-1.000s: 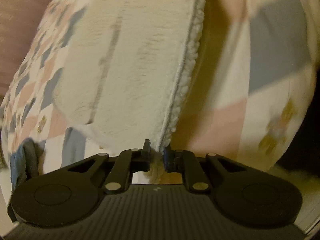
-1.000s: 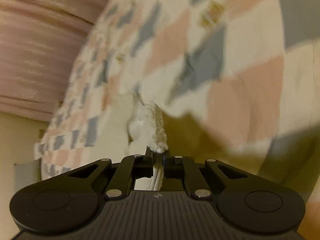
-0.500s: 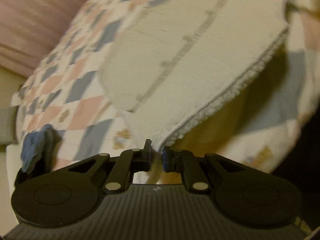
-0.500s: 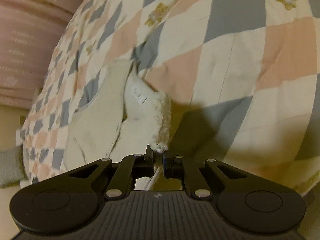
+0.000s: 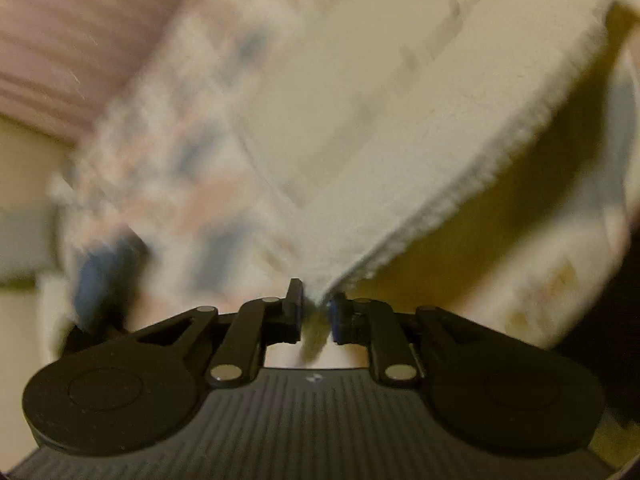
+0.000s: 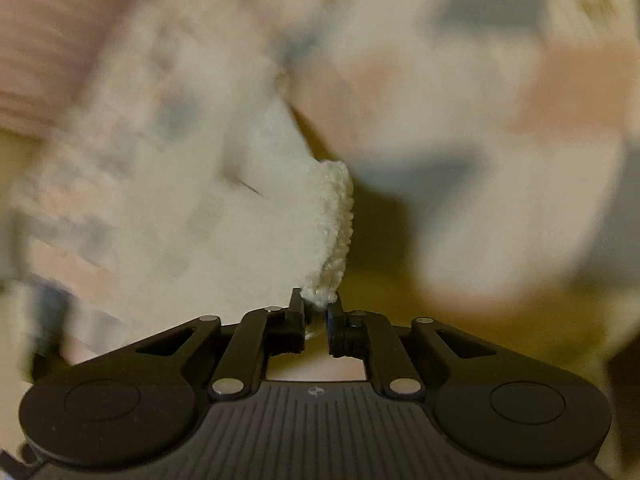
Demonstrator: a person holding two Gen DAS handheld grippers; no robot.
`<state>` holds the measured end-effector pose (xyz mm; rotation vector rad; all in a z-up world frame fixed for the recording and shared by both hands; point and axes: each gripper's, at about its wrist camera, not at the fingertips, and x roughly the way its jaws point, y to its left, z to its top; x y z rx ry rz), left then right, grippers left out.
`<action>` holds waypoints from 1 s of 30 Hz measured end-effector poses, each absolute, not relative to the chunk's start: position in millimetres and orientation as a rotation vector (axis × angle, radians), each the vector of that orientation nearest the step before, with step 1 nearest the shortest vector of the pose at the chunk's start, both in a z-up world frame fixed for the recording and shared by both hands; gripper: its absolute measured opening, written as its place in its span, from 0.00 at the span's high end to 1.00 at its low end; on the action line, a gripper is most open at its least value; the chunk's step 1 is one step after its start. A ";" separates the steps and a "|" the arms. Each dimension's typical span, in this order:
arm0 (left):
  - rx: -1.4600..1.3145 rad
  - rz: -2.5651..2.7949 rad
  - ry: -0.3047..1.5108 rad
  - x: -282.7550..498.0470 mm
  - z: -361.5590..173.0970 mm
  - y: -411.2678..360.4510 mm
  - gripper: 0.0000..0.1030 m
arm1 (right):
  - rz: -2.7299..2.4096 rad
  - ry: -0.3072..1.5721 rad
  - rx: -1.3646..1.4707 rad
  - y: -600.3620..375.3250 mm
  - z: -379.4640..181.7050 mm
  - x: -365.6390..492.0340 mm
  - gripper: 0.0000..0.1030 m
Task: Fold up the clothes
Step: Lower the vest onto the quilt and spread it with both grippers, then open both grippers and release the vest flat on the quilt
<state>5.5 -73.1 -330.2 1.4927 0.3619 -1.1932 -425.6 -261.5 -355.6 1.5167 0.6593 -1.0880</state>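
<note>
A cream fleece garment (image 5: pixel 380 128) with a fuzzy sherpa edge hangs above the bed, stretched away from me. My left gripper (image 5: pixel 316 314) is shut on one corner of it, the cloth pinched between the two black fingers. In the right wrist view the same fleece garment (image 6: pixel 256 208) shows its curly edge, and my right gripper (image 6: pixel 318 314) is shut on that edge. Both views are blurred by motion. The rest of the garment's shape is hard to make out.
Under the garment lies a checked quilt (image 6: pixel 500 92) in pink, grey and cream. A blue cloth (image 5: pixel 96 280) sits at the quilt's left edge. A pink curtain (image 5: pixel 68 40) hangs behind the bed at the upper left.
Both grippers have kept their hold and swung with the garment; the views have turned and blurred, and the fleece now fills more of both views.
</note>
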 end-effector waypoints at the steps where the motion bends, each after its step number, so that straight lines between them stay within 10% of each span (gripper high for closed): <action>1: 1.525 -1.182 0.421 2.7 -349.0 -65.2 0.84 | -1.090 0.740 1.542 -255.6 -375.9 -424.6 0.85; 12: 0.913 -1.073 0.850 30.5 -335.8 -86.7 0.80 | -1.044 0.919 0.998 -262.5 -341.7 -374.9 0.70; 23: 1.024 -0.925 1.068 -1.2 -355.9 -107.2 0.80 | -1.041 1.171 1.053 -236.6 -372.7 -381.9 0.66; 30: 0.874 -0.911 0.973 -18.6 -270.1 -132.7 0.57 | -1.071 0.937 0.999 -254.4 -295.8 -346.8 0.35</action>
